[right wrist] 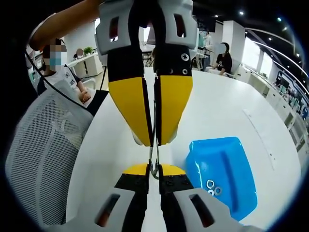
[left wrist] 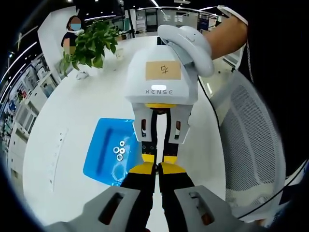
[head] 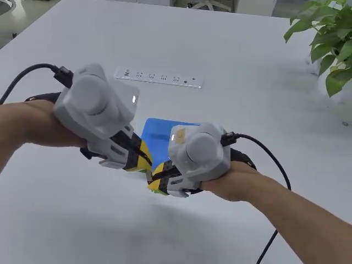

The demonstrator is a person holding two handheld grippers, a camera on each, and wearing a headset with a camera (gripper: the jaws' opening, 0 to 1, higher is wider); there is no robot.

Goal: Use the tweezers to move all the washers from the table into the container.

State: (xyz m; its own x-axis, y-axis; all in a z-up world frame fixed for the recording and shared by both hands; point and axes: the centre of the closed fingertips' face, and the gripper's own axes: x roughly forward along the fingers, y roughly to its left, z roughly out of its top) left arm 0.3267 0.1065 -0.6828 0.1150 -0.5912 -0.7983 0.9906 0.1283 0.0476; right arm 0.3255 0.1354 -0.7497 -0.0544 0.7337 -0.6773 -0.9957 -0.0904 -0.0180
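The thin metal tweezers (right wrist: 154, 155) run between two grippers that meet tip to tip. My left gripper (left wrist: 157, 168) is shut on them with its yellow pads (right wrist: 130, 106) pressed together. My right gripper (right wrist: 154, 170) faces it and is shut on the tweezers' lower end. In the head view the left gripper (head: 144, 162) and right gripper (head: 158, 184) meet just in front of the blue container (head: 159, 132). The container (left wrist: 102, 145) holds a small cluster of washers (left wrist: 119, 151). From the right gripper view the washers (right wrist: 213, 188) lie at the near end of the container (right wrist: 227, 159).
A white power strip (head: 158, 77) lies on the white table behind the container. A potted plant (head: 330, 44) stands at the far right edge. A mesh chair (left wrist: 246, 145) is beside the table. People sit in the background (right wrist: 222, 58).
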